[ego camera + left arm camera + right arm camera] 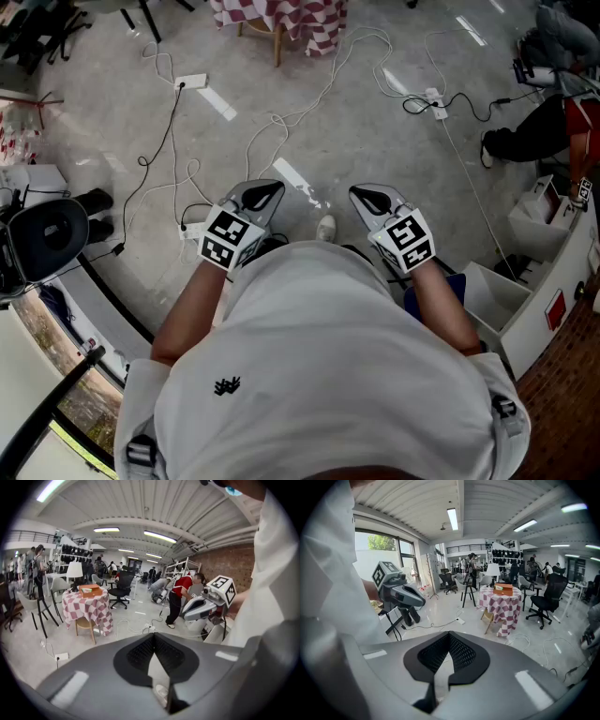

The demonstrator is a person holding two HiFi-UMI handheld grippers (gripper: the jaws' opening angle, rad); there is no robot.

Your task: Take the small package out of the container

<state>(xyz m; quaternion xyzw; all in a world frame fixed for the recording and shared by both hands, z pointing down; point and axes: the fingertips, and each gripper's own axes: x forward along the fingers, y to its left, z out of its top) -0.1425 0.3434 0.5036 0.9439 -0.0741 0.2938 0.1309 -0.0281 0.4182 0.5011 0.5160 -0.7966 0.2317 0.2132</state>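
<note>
Two grippers: held side by side in front of the shirt [328, 356], well above the floor [112, 122], noses aimed forward.
Left gripper [153, 636]: jaws pressed together at the tips, nothing pinched; only floor seen through the narrow slit behind the tips.
Right gripper [449, 634]: jaws likewise pressed together, nothing between them.
Spacing: apart from each other, not touching; each marker cube seen from the other gripper's view.
Box [90, 590]: orange-brown, open-topped, on the table [89, 609], well apart from both grippers.
Package: cannot be made out at this range; box contents too small to tell.
Table: round, draped in a red-and-white checked cloth; only its near edge in the head view, at the top of the frame.
Lamp [74, 570]: white shade, upright on the table just beside the box.
Stool [84, 624]: wooden, tucked under the cloth.
Cables [281, 122]: white and black, looping over the floor between the person and the table.
Power strip [191, 82]: white, on the floor left of the table.
Shoe [325, 228]: pale toe on the floor between the two grippers in the head view.
Office chair [123, 585]: black, beyond the table.
Person in red [180, 590]: bent over, off to the right in the left gripper view.
</note>
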